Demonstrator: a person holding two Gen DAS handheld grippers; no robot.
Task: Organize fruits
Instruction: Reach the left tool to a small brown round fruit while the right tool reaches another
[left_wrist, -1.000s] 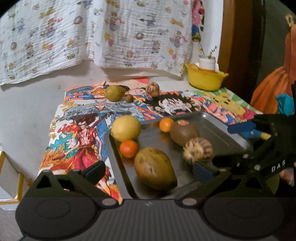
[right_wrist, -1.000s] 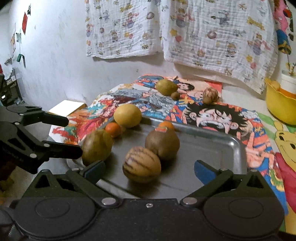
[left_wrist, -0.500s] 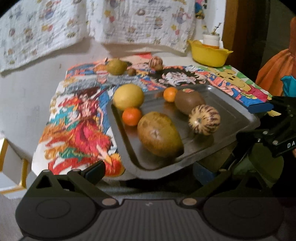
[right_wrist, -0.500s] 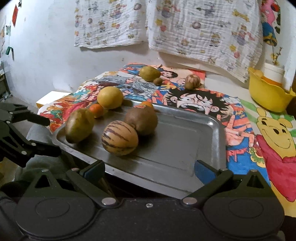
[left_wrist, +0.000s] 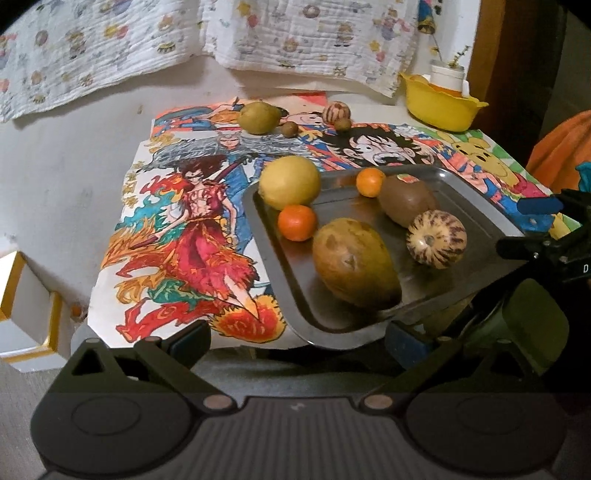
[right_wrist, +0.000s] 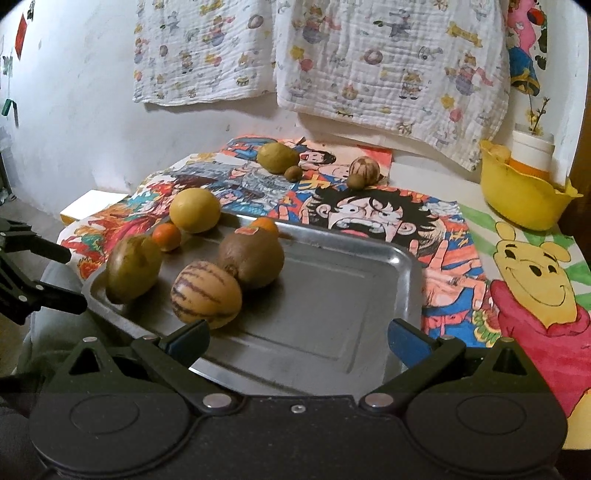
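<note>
Both the left gripper (left_wrist: 297, 341) and right gripper (right_wrist: 299, 338) hover with jaws apart at the near rim of a fruit-laden steel tray (right_wrist: 332, 317), whose round, smooth fruit would likely roll, favouring a mid-body grasp.

Only a white letter "D" reads on the right gripper (left_wrist: 565, 236); the brown fruit's sticker (right_wrist: 246, 231) is illegible.

A metal tray (right_wrist: 402, 280) holds six fruits at its left end: yellow citrus (right_wrist: 195, 210), two small oranges (right_wrist: 167, 236), mango (right_wrist: 133, 272), brown kiwi (right_wrist: 253, 260), striped melon (right_wrist: 207, 294).
</note>
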